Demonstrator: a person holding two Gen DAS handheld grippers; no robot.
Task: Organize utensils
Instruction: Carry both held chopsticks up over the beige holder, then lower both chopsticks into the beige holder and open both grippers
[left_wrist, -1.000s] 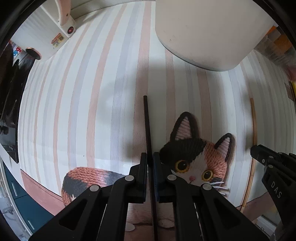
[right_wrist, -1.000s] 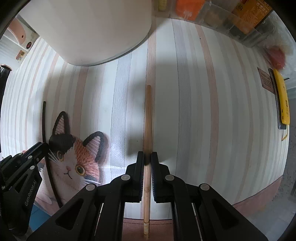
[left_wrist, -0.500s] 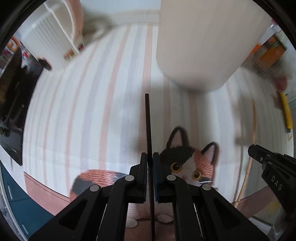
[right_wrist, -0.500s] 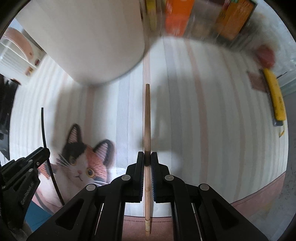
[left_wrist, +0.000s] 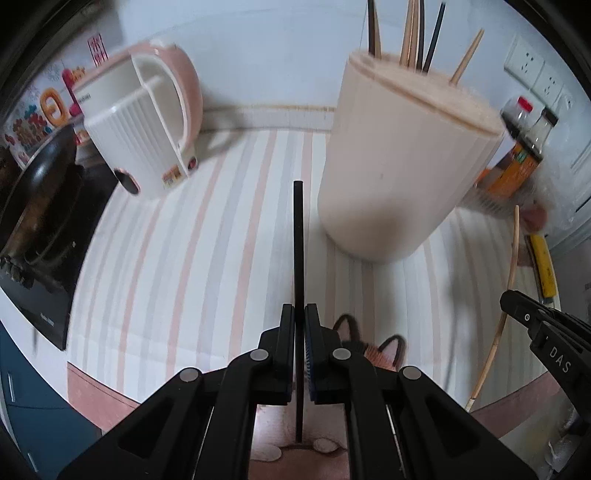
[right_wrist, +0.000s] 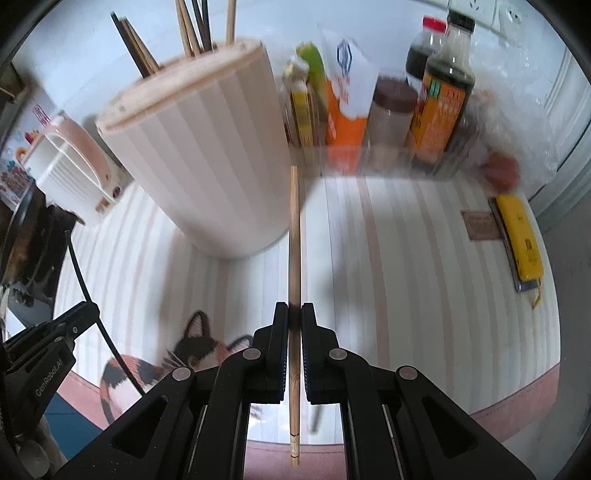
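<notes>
Above the striped mat (left_wrist: 177, 258), on the left side, I have the left gripper (left_wrist: 299, 325) with its jaws closed down to a narrow slit on a black chopstick (left_wrist: 298, 251); the stick runs straight away from the camera between the pads, its far tip pointing toward the back wall and its near end passing back under the gripper body. On the right side, the right gripper (right_wrist: 294, 321) is likewise pinched tight on a wooden chopstick (right_wrist: 294, 236), which lies along the finger axis, far tip near the base of the jars, near end sticking out behind the pads. Neither stick touches the mat that I can see. The cream ribbed utensil holder (left_wrist: 399, 162) stands upright on the mat, far and between the two grippers: right of the black stick in the left view, left of the wooden stick in the right view. Several chopsticks (right_wrist: 192, 33), dark and wooden, already stand in its top, leaning at varied angles. A cat-shaped coaster (right_wrist: 192, 350) lies on the near mat between the grippers, partly hidden. Far left: a pink and white kettle (left_wrist: 147, 122). Far right: sauce bottles (right_wrist: 439, 92) and a yellow object (right_wrist: 519, 240) lying flat. Edges of both views are motion-blurred.
</notes>
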